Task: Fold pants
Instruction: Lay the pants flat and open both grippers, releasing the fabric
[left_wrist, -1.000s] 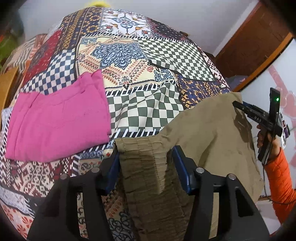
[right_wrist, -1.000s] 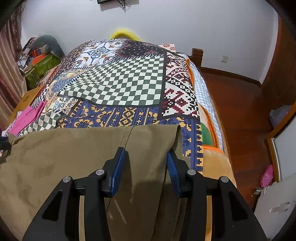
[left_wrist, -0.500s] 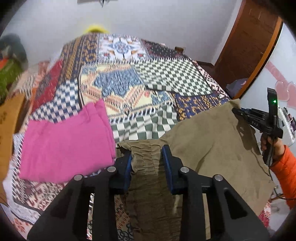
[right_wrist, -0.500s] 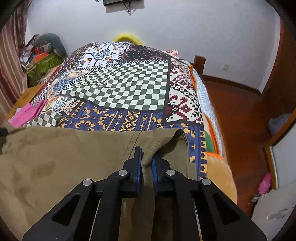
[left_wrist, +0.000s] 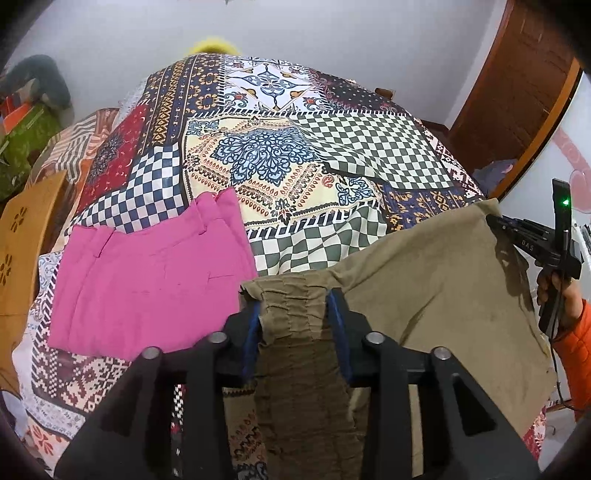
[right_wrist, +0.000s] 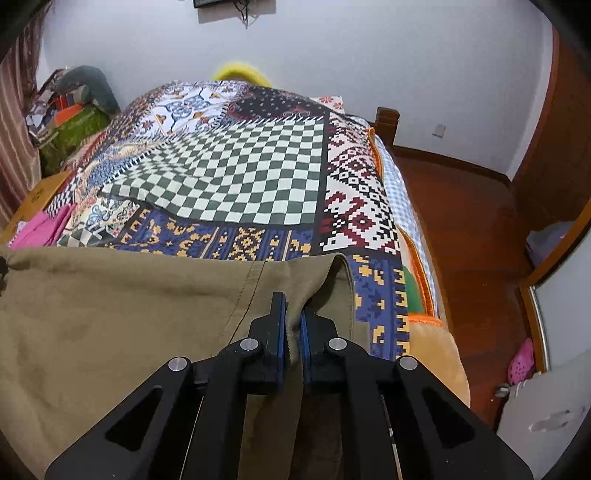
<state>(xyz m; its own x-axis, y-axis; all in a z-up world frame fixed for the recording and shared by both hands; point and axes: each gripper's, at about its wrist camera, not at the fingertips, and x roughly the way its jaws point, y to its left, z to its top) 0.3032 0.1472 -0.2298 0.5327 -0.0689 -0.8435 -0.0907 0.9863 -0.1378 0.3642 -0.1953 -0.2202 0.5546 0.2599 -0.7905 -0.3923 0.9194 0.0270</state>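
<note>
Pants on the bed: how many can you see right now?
2: olive pants held at the near edge by both grippers; folded pink pants to their left. Others may be hidden.

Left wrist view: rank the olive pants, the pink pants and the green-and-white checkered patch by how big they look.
1. Olive pants, though nearness to the camera inflates them.
2. Pink pants.
3. Green-and-white checkered patch, farther off, so its true size against the pink pair is unsure.
</note>
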